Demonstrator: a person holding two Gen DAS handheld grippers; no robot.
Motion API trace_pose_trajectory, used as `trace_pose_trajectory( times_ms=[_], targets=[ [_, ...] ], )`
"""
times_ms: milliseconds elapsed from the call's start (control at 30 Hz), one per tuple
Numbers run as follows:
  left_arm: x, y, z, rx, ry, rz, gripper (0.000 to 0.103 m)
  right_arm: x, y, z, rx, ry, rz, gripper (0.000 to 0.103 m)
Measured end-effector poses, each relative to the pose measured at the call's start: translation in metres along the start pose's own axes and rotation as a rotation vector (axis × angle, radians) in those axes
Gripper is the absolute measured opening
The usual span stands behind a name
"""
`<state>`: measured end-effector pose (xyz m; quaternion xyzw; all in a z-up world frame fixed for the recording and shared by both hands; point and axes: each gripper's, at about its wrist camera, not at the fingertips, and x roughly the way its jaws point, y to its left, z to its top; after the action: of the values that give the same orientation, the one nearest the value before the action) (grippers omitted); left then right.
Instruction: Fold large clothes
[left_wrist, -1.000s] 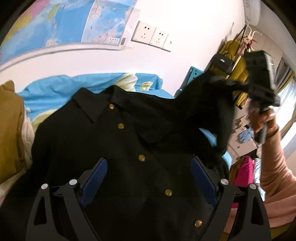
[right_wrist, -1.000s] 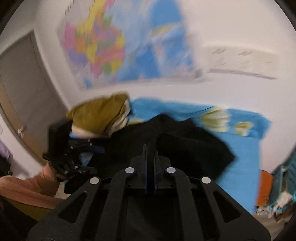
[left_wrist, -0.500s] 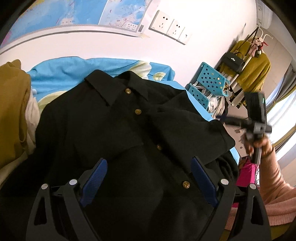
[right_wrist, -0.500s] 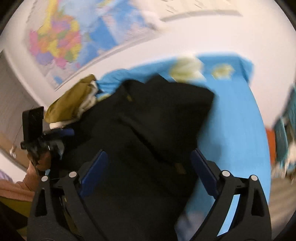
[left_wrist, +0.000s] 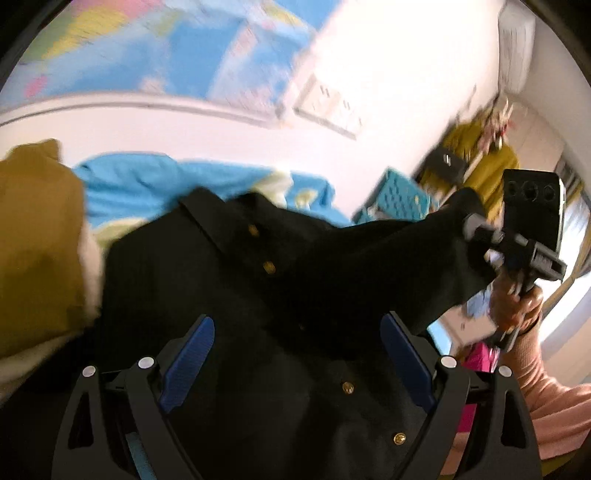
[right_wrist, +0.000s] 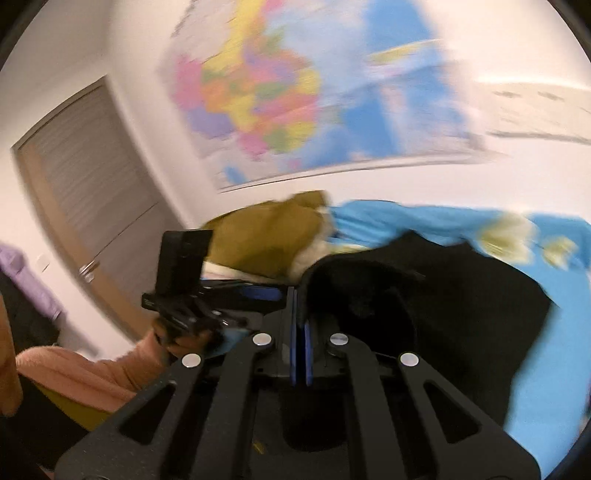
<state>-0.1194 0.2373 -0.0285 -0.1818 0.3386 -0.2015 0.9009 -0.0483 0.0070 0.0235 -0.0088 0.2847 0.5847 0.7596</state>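
A blue bedsheet (left_wrist: 155, 184) spreads ahead of my left gripper, with a mustard garment (left_wrist: 37, 240) off to its left. Beyond hangs a world map (right_wrist: 295, 92); a teal crate (left_wrist: 399, 195) sits to the right.

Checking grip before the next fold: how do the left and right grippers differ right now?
The left gripper is open, blue pads wide apart over the black buttoned shirt; the right gripper is shut, pinching a raised part of that shirt. The left holds nothing; the right lifts fabric. Both share black frames and blue pads.
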Motion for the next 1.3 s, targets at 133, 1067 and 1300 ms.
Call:
trace_pose_trajectory(
  times_ms=[133, 1067, 1300],
  targets=[
    [-0.040, 0.016, -0.002, -0.049, -0.081, -0.013, 0.094, 0.073, 0.007, 0.011, 0.043, 0.114, 0.074, 0.037],
    [0.020, 0.019, 0.006, 0.074, 0.076, 0.244, 0.022, -0.088, -0.236, -0.092, 0.515, -0.174, -0.330, 0.006],
    [0.055, 0.013, 0.056, 0.189, 0.024, 0.363, 0.026, -0.087, -0.268, -0.113, 0.643, -0.213, -0.365, 0.006]
  ],
)
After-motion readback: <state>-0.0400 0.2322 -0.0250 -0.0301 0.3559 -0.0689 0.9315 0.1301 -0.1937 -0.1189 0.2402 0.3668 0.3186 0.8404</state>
